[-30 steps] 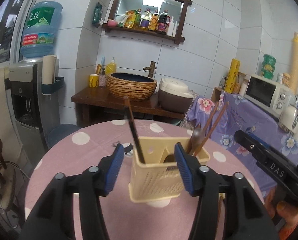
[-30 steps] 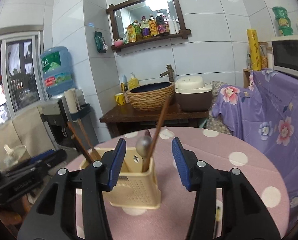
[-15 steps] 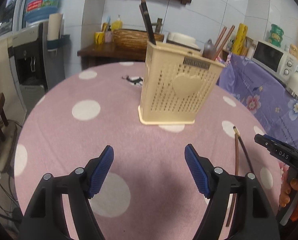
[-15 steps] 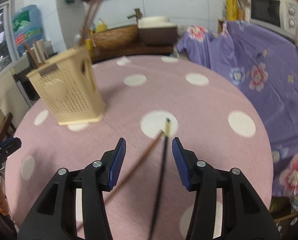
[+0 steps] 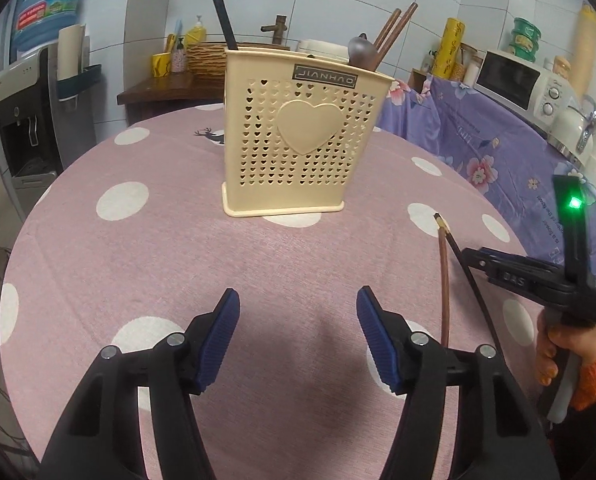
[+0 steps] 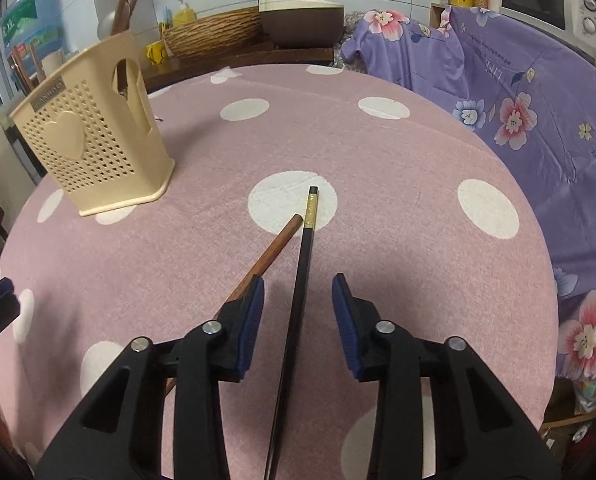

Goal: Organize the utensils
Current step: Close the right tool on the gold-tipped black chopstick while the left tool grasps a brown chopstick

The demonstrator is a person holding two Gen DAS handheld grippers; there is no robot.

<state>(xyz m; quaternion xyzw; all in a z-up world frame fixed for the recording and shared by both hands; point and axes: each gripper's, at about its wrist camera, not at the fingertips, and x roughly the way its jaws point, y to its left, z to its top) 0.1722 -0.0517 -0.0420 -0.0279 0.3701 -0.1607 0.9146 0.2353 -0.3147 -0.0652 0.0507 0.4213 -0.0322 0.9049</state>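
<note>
Both claws have dropped low over the desk point(image 6: 378, 152) — right claw point(image 6: 298, 308), closing but not gripping, straddles the black chopstick point(image 6: 304, 264); left claw point(image 5: 298, 328) gapes empty. Squeeze gently, centered.

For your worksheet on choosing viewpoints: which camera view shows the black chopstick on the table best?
The right wrist view: the black chopstick runs nearly full length between the open right gripper pads. The left wrist view shows it at the edge, partly hidden by that gripper.
</note>
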